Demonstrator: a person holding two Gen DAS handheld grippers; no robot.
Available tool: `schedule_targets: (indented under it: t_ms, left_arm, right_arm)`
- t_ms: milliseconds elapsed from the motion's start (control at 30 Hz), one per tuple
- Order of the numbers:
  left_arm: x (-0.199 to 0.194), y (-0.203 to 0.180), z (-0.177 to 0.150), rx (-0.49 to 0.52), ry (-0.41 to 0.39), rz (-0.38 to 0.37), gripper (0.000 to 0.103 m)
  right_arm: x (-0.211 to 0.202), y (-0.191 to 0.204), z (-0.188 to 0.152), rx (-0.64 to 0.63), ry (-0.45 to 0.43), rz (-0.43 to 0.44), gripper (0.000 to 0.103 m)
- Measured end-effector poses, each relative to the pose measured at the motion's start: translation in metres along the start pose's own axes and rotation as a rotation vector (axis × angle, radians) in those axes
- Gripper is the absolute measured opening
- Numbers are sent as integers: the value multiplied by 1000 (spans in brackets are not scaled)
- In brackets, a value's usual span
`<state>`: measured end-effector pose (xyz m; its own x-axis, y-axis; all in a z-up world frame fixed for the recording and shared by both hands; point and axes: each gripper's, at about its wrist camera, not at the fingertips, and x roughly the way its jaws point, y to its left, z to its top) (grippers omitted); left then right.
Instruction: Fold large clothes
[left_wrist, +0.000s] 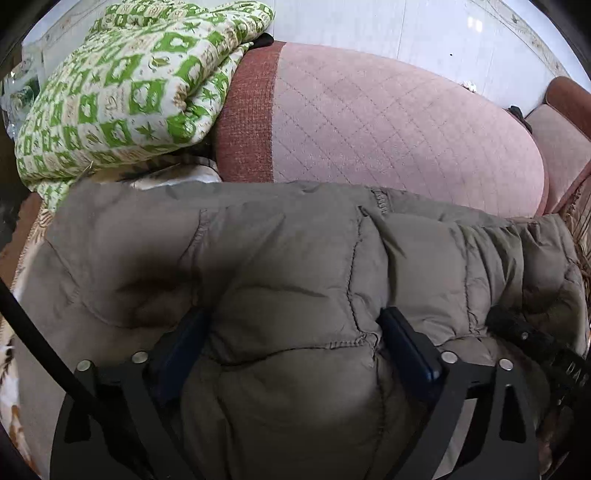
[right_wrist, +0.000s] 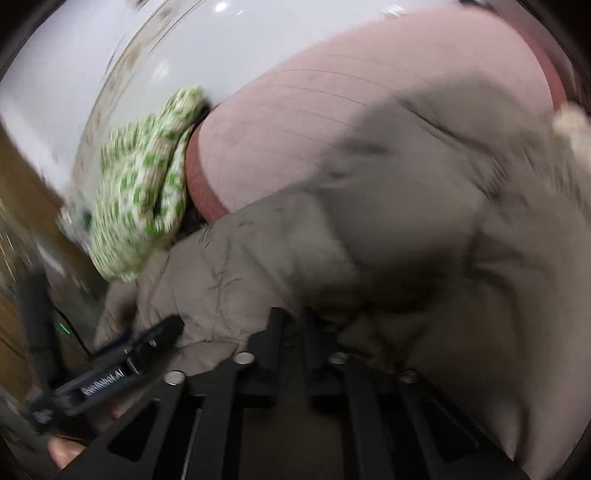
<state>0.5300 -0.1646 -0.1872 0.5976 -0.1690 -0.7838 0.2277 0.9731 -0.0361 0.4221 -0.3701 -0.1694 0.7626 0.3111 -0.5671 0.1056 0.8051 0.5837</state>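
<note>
I see a pink quilted sofa cushion with a rust-red band at its left end. Green-and-white patterned quilt piled just left of it, touching the band. White tiled floor behind. Right wrist view is blurred; same quilt and cushion.

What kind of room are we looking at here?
Probably a living room at home: a pink quilted sofa with rust-red trim, a folded green-and-white quilt piled at one end, and a puffy grey-brown jacket spread out in front of it for folding.
</note>
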Motion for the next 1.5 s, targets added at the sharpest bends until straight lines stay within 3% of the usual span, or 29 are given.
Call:
schedule_targets:
  t_ms: [100, 233, 333, 400, 533, 633, 700, 733, 767, 867, 967, 1033, 1167, 1233, 1400, 1500]
  left_arm:
    - [-4, -6, -1, 21, 0, 17, 96]
    - [-30, 17, 9, -22, -13, -80, 92]
    - [-27, 57, 16, -134, 4, -89, 92]
    - [-16, 93, 17, -247, 33, -132, 91]
    - [-5, 161, 9, -490, 73, -317, 70]
    - [-11, 198, 5, -573, 72, -351, 67]
    - [-28, 214, 3, -575, 40, -323, 67]
    - [-37, 220, 2, -565, 26, -314, 69]
    - [-48, 224, 0, -546, 9, -305, 74]
    - [-84, 233, -28, -491, -39, -270, 82]
    - [-98, 242, -68, -493, -28, -285, 83]
    - [-98, 239, -94, -533, -3, -330, 83]
    - [-90, 254, -148, -730, 9, -479, 86]
    - [-83, 260, -166, -799, 0, -496, 86]
    - [-56, 263, -182, -841, 15, -599, 89]
    - [-47, 256, -174, -764, 13, -651, 93]
  right_arm:
    - [5, -17, -2, 69, 1, 57, 0]
    - [-6, -12, 6, 74, 27, 32, 0]
    - [-28, -22, 16, 99, -40, -5, 2]
    - [-37, -45, 24, 181, -67, -9, 2]
    - [-52, -82, 31, 276, -99, -25, 2]
    - [-70, -96, 33, 309, -129, -72, 3]
    - [-93, -101, 31, 328, -162, -57, 11]
    - [-107, -100, 26, 321, -175, -50, 27]
    - [-123, -97, 19, 299, -191, -48, 50]
    - [-162, -84, -9, 240, -225, -48, 86]
    - [-199, -82, -56, 205, -211, -29, 91]
    - [-203, -80, -79, 213, -190, -31, 91]
    - [-202, -86, -123, 282, -146, -11, 92]
    - [-192, -90, -135, 322, -122, -6, 92]
    - [-162, -83, -146, 340, -87, -22, 92]
    - [-139, -80, -147, 351, -64, 9, 96]
